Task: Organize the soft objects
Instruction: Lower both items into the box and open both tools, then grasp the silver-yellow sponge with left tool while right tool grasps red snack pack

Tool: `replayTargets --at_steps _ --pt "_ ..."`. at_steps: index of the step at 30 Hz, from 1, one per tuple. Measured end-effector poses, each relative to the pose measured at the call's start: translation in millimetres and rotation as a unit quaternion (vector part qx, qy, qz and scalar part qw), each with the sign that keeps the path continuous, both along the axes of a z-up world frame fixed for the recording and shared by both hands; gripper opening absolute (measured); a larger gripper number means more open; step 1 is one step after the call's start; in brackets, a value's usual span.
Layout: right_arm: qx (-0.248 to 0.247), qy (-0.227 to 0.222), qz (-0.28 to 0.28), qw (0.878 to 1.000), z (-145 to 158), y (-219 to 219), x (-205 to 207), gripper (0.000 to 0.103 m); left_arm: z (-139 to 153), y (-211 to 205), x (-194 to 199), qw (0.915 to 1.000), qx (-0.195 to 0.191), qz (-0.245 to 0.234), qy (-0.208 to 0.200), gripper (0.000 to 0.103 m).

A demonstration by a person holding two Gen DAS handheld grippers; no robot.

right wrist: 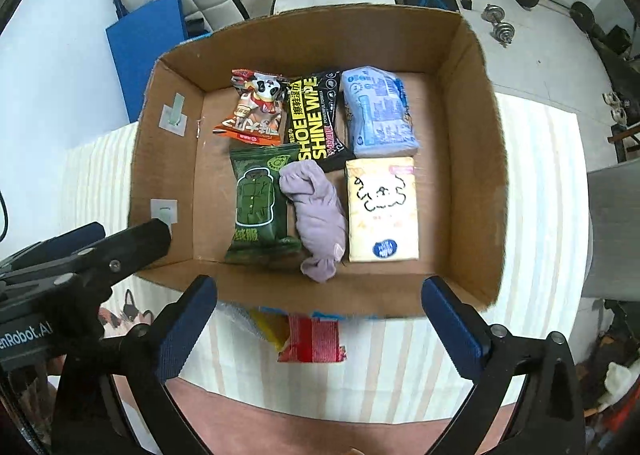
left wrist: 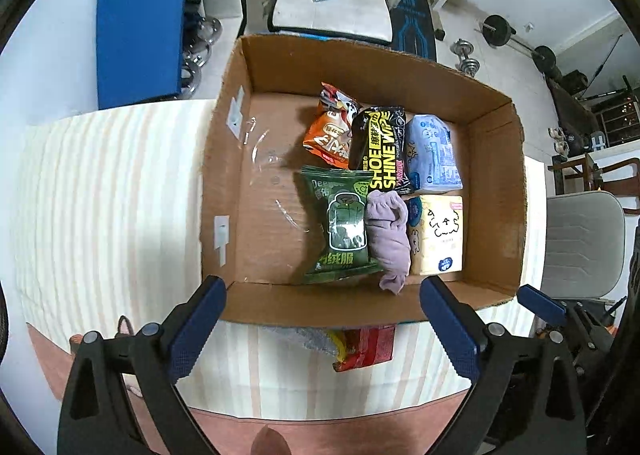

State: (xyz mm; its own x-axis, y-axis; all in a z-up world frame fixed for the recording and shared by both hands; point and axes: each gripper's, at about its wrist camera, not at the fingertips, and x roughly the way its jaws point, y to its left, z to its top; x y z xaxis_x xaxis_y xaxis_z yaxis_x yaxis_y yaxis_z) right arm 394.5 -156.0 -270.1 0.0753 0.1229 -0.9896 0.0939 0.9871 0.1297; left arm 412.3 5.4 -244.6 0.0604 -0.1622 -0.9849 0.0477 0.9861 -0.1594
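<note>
A cardboard box [left wrist: 496,199] [right wrist: 472,159] stands on a striped cloth. Inside lie a green packet [left wrist: 340,227] [right wrist: 260,203], a lilac sock [left wrist: 388,239] [right wrist: 316,211], a yellow tissue pack [left wrist: 436,235] [right wrist: 382,209], a blue tissue pack [left wrist: 434,153] [right wrist: 378,113], a black shoe-wipe pack [left wrist: 380,151] [right wrist: 316,119] and an orange snack bag [left wrist: 330,131] [right wrist: 254,111]. A red packet [left wrist: 366,347] [right wrist: 314,339] lies partly under the box's near edge. My left gripper [left wrist: 324,323] and right gripper [right wrist: 320,327] are both open and empty, above the near edge.
The left gripper's body [right wrist: 100,255] shows at the left of the right wrist view. A blue pad [left wrist: 140,35], a white chair [left wrist: 332,7] and dumbbells [left wrist: 468,59] stand beyond the table. A grey chair [left wrist: 580,243] is at the right.
</note>
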Motion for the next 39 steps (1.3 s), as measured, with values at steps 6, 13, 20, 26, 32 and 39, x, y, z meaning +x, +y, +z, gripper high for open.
replayTargets --at_steps 6,13,20,26,32,39 --pt "-0.003 -0.023 -0.007 1.000 20.7 -4.1 -13.5 0.103 18.1 -2.4 -12.7 0.9998 0.006 -0.007 -0.018 0.099" --pt "0.027 -0.050 -0.006 0.998 20.4 -12.4 -72.0 0.103 14.7 19.4 -67.5 0.9978 0.038 0.037 -0.040 0.099" --pt "0.072 0.012 -0.044 0.996 -70.6 -9.5 -112.6 0.089 -84.4 54.5 -112.7 0.9873 -0.020 0.130 0.089 0.099" --pt "0.075 0.029 -0.078 0.994 -137.8 -4.0 -108.0 0.077 -125.5 61.6 -119.0 0.9799 -0.028 0.160 0.116 0.099" --pt "0.052 0.046 -0.080 0.994 -154.4 -4.9 -115.6 0.058 -138.6 46.1 -113.9 0.9782 -0.054 0.156 0.126 0.099" --pt "0.044 0.066 -0.100 0.992 -151.1 -46.5 -146.9 0.058 -155.4 3.2 -102.6 0.9810 -0.057 0.128 0.134 0.099"
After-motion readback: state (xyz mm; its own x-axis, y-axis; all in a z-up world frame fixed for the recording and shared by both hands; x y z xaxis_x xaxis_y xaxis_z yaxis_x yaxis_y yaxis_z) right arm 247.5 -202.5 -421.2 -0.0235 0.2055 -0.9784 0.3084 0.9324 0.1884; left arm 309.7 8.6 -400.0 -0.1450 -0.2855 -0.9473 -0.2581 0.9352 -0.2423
